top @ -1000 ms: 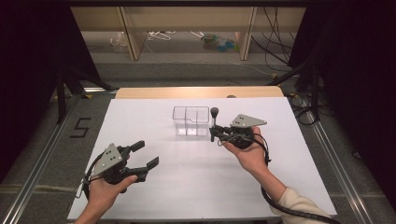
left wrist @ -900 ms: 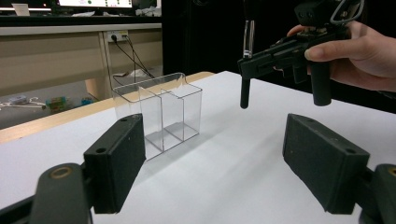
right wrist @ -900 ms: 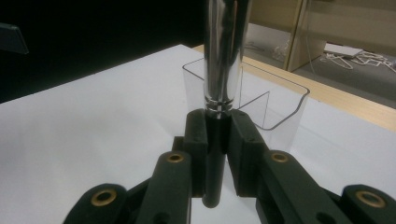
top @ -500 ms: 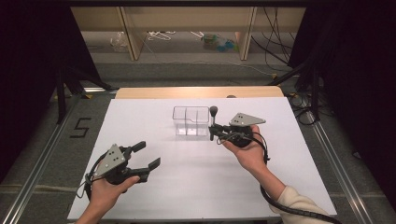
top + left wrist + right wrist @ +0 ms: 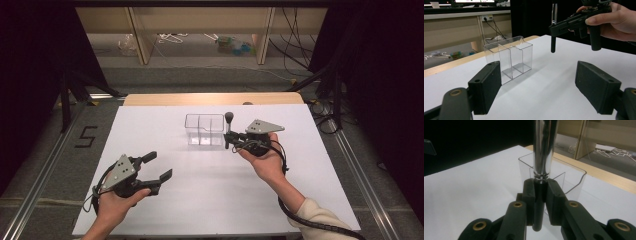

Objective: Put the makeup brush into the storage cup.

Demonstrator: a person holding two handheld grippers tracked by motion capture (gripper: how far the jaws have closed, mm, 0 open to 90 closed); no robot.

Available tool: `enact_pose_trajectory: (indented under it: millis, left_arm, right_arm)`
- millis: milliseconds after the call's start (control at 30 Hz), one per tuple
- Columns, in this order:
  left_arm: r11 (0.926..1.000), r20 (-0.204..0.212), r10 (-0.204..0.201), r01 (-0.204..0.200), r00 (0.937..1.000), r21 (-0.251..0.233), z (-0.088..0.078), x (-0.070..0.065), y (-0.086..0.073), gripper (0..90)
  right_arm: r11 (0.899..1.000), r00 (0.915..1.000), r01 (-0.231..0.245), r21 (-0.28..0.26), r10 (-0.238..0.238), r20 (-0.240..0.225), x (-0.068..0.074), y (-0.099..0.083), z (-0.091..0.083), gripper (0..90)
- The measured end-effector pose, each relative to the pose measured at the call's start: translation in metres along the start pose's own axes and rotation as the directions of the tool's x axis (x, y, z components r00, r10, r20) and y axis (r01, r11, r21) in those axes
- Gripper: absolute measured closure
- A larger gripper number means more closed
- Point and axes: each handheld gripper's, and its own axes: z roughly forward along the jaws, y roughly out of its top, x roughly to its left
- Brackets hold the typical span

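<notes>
Centrally, the right gripper (image 5: 229, 139) clamps the black handle of a makeup brush with a chrome ferrule and dark bristle head (image 5: 229, 121), holding it upright just beside the clear plastic two-compartment organiser box (image 5: 204, 129) on the white tabletop (image 5: 210, 200). The brush hangs above the table surface, outside the box. Nearer the person, the left gripper (image 5: 157, 165) rests with jaws spread apart, empty.
</notes>
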Motion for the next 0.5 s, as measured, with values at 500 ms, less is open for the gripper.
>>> enact_pose_trajectory:
  millis: [500]
  left_arm:
    - [1.0000, 0.004, 0.002, -0.002, 1.0000, -0.003, 0.0014, 0.0011, -0.0011, 21.1]
  right_arm:
    - [1.000, 1.0000, 0.004, 0.001, -0.004, 0.007, -0.0020, 0.0025, 0.0041, 79.5]
